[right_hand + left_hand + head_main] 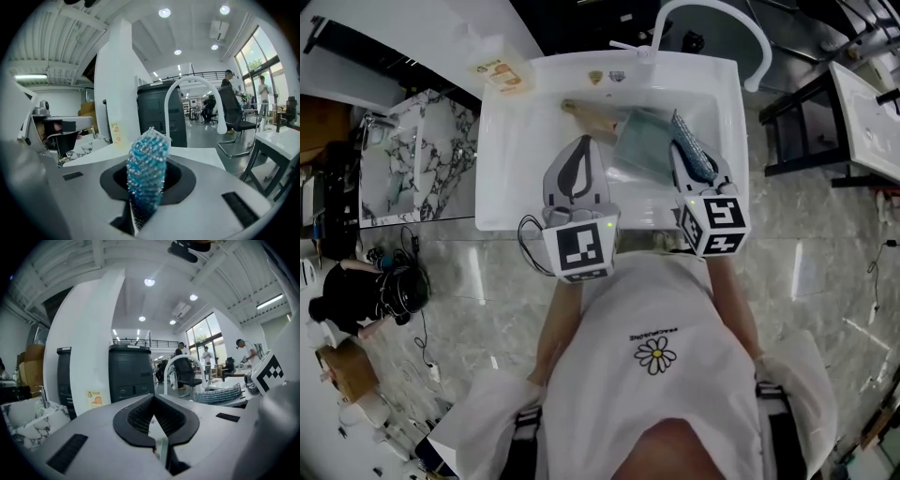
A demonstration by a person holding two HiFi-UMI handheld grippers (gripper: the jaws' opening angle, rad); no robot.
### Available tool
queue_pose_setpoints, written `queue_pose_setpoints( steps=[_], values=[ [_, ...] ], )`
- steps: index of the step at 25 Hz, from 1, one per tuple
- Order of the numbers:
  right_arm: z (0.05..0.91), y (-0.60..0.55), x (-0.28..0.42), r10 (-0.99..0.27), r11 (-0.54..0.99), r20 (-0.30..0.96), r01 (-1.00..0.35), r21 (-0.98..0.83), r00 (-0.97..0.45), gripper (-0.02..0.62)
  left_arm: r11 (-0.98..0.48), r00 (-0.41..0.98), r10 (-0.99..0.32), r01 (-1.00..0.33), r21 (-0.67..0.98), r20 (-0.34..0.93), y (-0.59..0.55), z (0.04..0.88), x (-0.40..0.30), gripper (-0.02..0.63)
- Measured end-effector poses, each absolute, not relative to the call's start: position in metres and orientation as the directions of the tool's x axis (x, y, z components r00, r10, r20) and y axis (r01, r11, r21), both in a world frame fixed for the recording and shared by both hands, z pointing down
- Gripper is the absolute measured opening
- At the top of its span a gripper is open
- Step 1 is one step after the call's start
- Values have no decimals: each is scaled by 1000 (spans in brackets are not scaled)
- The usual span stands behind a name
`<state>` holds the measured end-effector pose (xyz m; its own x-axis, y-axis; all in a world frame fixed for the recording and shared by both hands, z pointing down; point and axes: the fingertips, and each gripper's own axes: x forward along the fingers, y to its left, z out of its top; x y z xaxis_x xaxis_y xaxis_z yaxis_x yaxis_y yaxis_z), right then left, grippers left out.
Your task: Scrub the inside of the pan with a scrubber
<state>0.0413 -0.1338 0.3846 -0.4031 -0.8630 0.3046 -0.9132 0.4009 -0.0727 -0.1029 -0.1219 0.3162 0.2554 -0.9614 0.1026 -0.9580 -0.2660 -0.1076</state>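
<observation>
1. Shirt (pixel 661 309): daisy print, and its lettering is too small to read.
2. Left claw (pixel 153 399) is closed on nothing. Right claw (pixel 147 143) pinches the blue scrubber (pixel 146 171), which stands upright.
3. Pan (pixel 642 141) lies in the sink (pixel 511 169), with its handle pointing far-left.
4. Orange sticker (pixel 502 73): the print is illegible.

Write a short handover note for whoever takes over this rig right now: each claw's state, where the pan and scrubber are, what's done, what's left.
Left claw: shut, empty, over the sink.
Right claw: shut on the blue scrubber, by the pan's right edge.
Pan: in the sink, wooden handle toward the back left; neither claw holds it.
Done: scrubber is in hand. How much has been scrubbed cannot be told.
Left: probably steady the pan with the left claw, then scrub its inside.
</observation>
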Motion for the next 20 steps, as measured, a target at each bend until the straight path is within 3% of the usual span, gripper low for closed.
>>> queue_pose_setpoints(
  steps=[20],
  values=[
    [384,-126,44,-873,386,300,-921,-55,-384,60,-241,231,-967,-966,-93,111,-120,326,-111,15]
  ],
)
